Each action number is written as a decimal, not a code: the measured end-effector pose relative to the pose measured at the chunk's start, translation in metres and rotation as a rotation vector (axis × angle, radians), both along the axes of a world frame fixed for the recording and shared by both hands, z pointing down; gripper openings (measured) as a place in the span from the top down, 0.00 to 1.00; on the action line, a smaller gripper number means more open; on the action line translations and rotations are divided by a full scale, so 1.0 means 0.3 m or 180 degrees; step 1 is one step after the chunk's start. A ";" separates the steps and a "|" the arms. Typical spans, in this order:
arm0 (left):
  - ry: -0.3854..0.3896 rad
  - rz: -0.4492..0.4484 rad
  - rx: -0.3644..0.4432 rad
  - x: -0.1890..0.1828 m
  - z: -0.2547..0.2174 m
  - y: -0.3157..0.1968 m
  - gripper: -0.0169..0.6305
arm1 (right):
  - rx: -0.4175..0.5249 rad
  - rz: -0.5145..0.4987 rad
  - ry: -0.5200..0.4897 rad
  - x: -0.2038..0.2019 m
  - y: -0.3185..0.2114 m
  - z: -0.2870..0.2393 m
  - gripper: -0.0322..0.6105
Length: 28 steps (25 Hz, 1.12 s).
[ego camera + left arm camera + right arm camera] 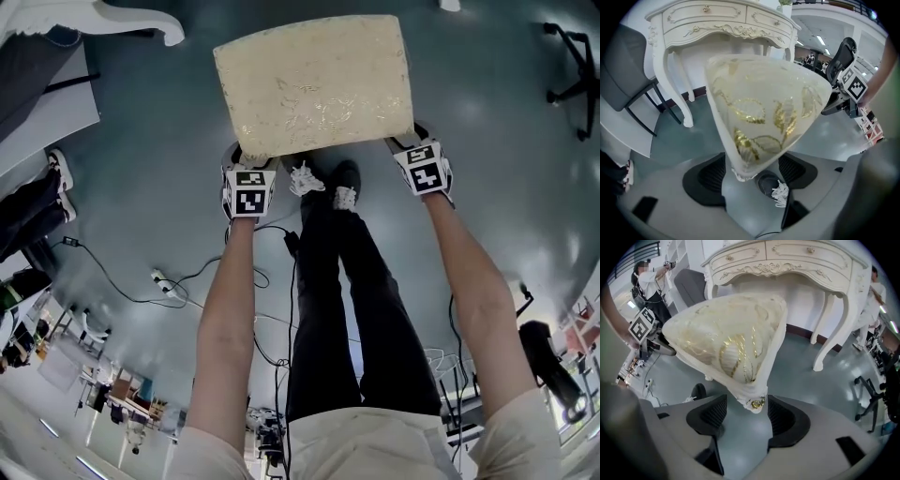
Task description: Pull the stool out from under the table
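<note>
The stool (314,82) has a cream seat with a gold leaf pattern and stands on the grey floor, away from the white carved table (726,28). In the head view my left gripper (249,180) holds the seat's near left corner and my right gripper (420,155) holds its near right corner. The left gripper (752,161) is shut, with the seat corner (745,140) pinched at its tips. The right gripper (747,401) is likewise shut on a corner with a gold stud (756,403). The table (787,263) stands behind the stool. The stool's legs are hidden.
My feet (323,180) are just behind the seat's near edge. A power strip and cables (161,279) lie on the floor at left. A grey chair (623,79) stands left of the table, and a black office chair (572,66) at far right. A person (647,282) stands beyond.
</note>
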<state>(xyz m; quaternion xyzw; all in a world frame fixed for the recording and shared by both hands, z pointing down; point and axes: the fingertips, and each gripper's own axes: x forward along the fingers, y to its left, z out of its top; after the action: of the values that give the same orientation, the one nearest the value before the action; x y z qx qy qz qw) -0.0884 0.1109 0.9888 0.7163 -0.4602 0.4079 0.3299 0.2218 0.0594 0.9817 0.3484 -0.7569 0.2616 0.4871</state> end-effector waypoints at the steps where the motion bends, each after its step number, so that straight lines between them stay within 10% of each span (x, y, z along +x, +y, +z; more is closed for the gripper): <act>1: -0.0004 -0.0024 -0.0037 -0.010 -0.013 0.011 0.41 | 0.0004 0.0028 0.0009 0.006 0.009 -0.021 0.49; 28: 0.0459 -0.0583 0.0252 0.076 -0.982 0.021 0.45 | -0.0082 0.0398 -0.0370 -0.220 0.290 -0.908 0.49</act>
<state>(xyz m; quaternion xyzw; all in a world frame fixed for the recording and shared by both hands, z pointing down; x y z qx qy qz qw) -0.0655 0.1172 0.6942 0.7112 -0.5144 0.3050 0.3696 0.1558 0.1463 0.7093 0.3729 -0.7573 0.3209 0.4295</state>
